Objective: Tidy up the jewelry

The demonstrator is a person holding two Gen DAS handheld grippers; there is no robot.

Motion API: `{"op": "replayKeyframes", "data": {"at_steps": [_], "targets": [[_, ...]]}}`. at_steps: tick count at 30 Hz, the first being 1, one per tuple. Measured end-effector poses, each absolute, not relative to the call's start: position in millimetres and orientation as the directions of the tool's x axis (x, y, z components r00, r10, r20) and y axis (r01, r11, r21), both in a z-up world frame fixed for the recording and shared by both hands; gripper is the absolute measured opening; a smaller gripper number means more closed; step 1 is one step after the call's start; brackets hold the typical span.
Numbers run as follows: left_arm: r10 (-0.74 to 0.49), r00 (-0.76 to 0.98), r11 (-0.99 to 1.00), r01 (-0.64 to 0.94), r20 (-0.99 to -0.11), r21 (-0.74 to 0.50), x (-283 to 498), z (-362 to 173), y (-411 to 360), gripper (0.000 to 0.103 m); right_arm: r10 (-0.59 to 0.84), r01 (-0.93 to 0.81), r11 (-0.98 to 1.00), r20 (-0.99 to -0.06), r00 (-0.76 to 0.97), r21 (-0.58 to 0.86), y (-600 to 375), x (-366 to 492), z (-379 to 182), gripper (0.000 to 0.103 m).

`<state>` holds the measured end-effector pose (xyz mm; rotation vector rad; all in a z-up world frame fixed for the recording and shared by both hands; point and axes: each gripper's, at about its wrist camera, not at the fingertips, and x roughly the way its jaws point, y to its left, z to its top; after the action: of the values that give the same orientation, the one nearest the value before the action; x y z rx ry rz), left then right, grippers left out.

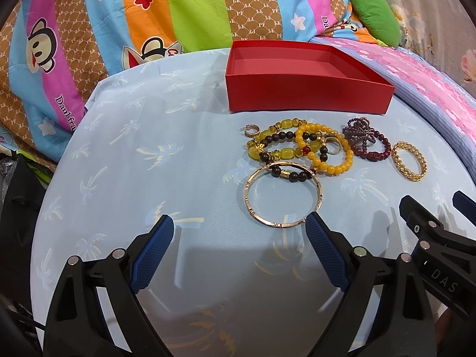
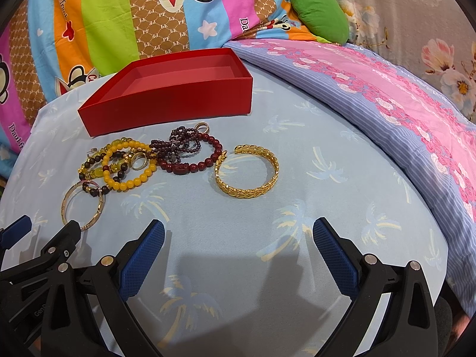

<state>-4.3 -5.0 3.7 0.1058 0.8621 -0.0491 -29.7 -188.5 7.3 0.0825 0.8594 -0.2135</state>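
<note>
1. Left gripper (image 1: pixel 239 223): jaws spread wide, empty, one tip at the thin gold bangle (image 1: pixel 282 195).
2. Right gripper (image 2: pixel 238 227): jaws wide, empty.
3. One empty red box (image 2: pixel 166 101); one gold cuff (image 2: pixel 247 172) just beside the bracelet heap.

A home bedroom: a bed spread with a pale blue palm-print sheet (image 2: pixel 267 136), a cartoon-monkey striped quilt (image 1: pixel 119 29), a pink floral blanket (image 2: pixel 386 95) and a green cushion (image 2: pixel 319 15) behind

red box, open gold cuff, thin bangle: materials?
Red box: looks like matte paperboard, with crisp folded edges and no gloss. Gold cuff: bright yellow metal, seemingly a polished leaf-pattern openwork, possibly plated. Thin bangle: pale gold-toned metal, shiny, with notched segments.
</note>
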Motion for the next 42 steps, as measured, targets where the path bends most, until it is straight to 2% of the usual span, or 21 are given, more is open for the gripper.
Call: {"op": "replayKeyframes", "data": {"at_steps": [27,37,42], "targets": [[-0.009,0.648,0.994,0.088,-0.762,0.064,-5.3,3.6,-6.0,0.086,-0.155,0.22,0.975,-0.76,0.631,-0.016,-189.0,-29.8,7.0,0.097],[-0.131,0.64,0.991,0.066,-0.757,-0.115,-2.2,5.4,20.8,0.086,-0.133,0.224,0.974,-0.763,0.633,0.016,-202.8,-30.9,7.2,0.096],[-0.129,0.631,0.991,0.063,-0.765,-0.115,3.3,6.0,28.5,0.086,-0.147,0.243,0.97,-0.764,0.629,0.014,-211.0,-24.6,9.2,0.096]]}}
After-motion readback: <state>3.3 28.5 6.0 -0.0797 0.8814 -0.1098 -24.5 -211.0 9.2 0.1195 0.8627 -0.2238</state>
